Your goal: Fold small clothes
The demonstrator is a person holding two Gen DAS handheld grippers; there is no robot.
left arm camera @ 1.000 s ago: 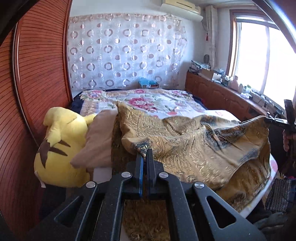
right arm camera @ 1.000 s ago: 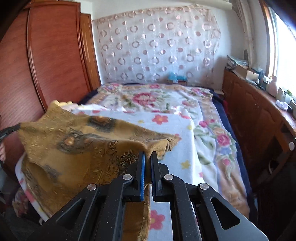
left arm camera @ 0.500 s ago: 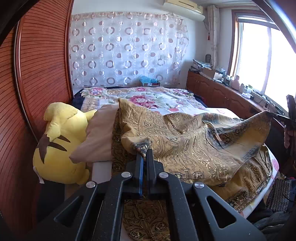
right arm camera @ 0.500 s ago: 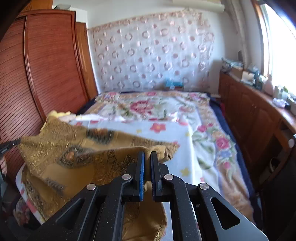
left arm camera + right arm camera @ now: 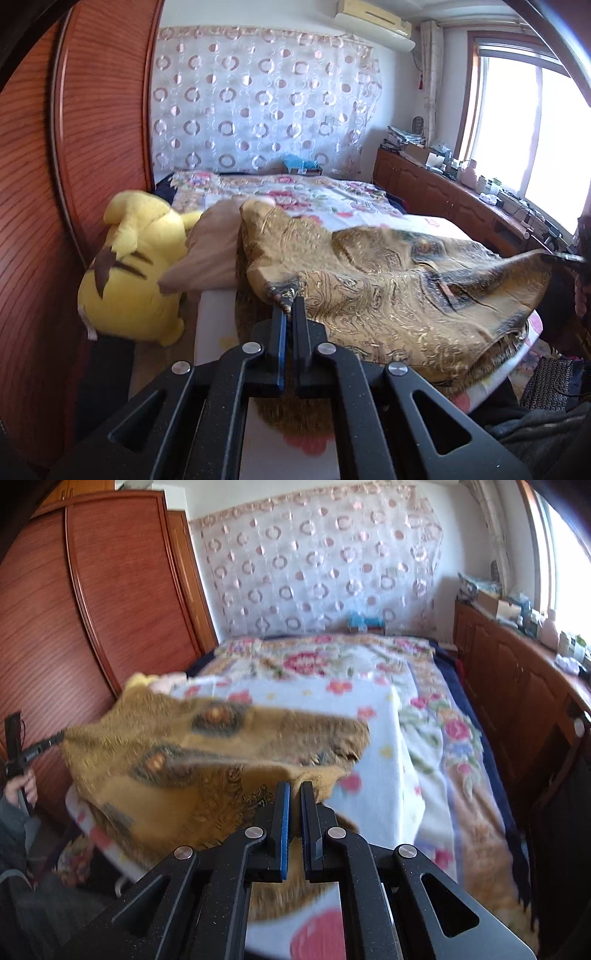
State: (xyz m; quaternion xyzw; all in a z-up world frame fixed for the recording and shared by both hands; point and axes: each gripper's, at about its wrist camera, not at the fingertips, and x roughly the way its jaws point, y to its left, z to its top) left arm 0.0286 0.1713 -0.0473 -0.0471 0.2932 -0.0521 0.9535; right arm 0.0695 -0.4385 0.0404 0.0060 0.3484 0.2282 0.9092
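A bedroom with a reddish wooden wardrobe (image 5: 74, 155) on one side, a white curtain with ring patterns (image 5: 258, 99) at the far wall and a bright window (image 5: 532, 122) above a low wooden cabinet (image 5: 517, 686). The bed with its white floral blanket (image 5: 417, 716) fills the middle. On its near end lies the golden-brown patterned cloth (image 5: 399, 291), stretched between the two grippers. A yellow plush toy with brown stripes (image 5: 136, 273) and a beige pillow (image 5: 210, 254) sit beside the cloth, next to the wardrobe.

Compared with a second ago, both views have pushed forward and slightly down over the bed. In the left view the cloth's far corner, which was lifted high at the right edge, now sits lower and the fabric lies flatter. In the right view the cloth is blurred by motion and its far edge reaches further across the white blanket.

The left gripper (image 5: 289, 301) points forward and downward over the mattress edge, its jaws pressed together on a dark-edged corner of the cloth. The right gripper (image 5: 294, 788) is tilted likewise, its jaws clamped on the opposite corner, with cloth hanging below them. In the right view the left hand (image 5: 24, 784) shows at the left edge holding its tool; a grey sleeve (image 5: 11, 819) is below it.
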